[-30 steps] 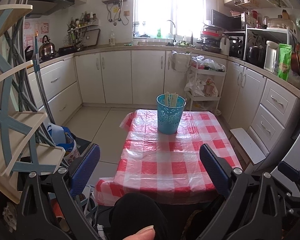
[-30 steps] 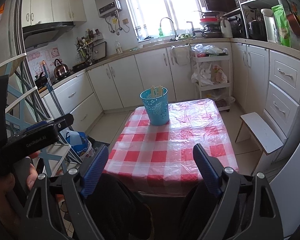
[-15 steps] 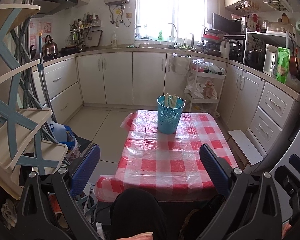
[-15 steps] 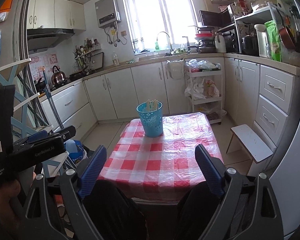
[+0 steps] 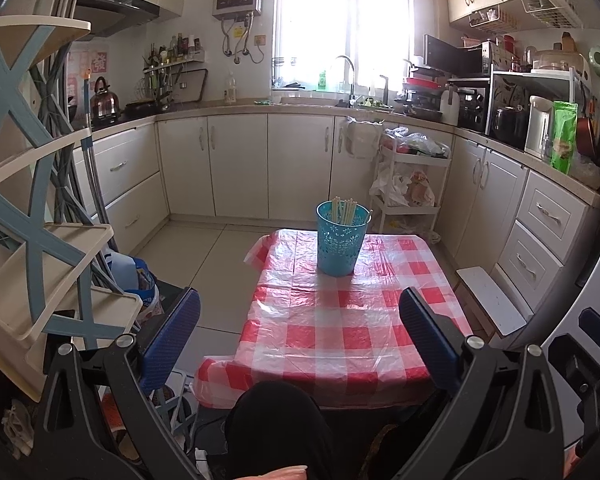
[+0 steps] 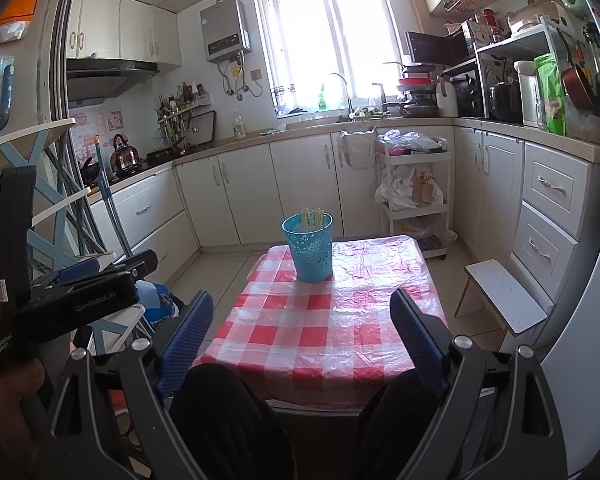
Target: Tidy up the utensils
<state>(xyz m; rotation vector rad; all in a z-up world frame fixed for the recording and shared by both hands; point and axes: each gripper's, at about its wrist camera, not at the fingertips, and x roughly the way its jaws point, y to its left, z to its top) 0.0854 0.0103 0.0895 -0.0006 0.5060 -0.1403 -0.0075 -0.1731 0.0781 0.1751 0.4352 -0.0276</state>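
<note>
Turquoise plastic, perforated and likely light enough to tip, the utensil basket (image 5: 342,240) stands toward the far end of the checked surface (image 5: 340,332), pale chopsticks (image 5: 344,211) upright inside: thin, stiff, probably slippery, best pinched near their tops. Left claw (image 5: 300,330) and right claw (image 6: 302,326) hang wide apart, empty, tilted downward, well short.

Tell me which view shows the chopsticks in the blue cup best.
The left wrist view: the chopsticks sit near the frame's centre, their pale ends fanned above the rim of the blue cup. The right wrist view shows the same bundle slightly smaller, left of centre, tips bunched tighter against the cabinets.
</note>
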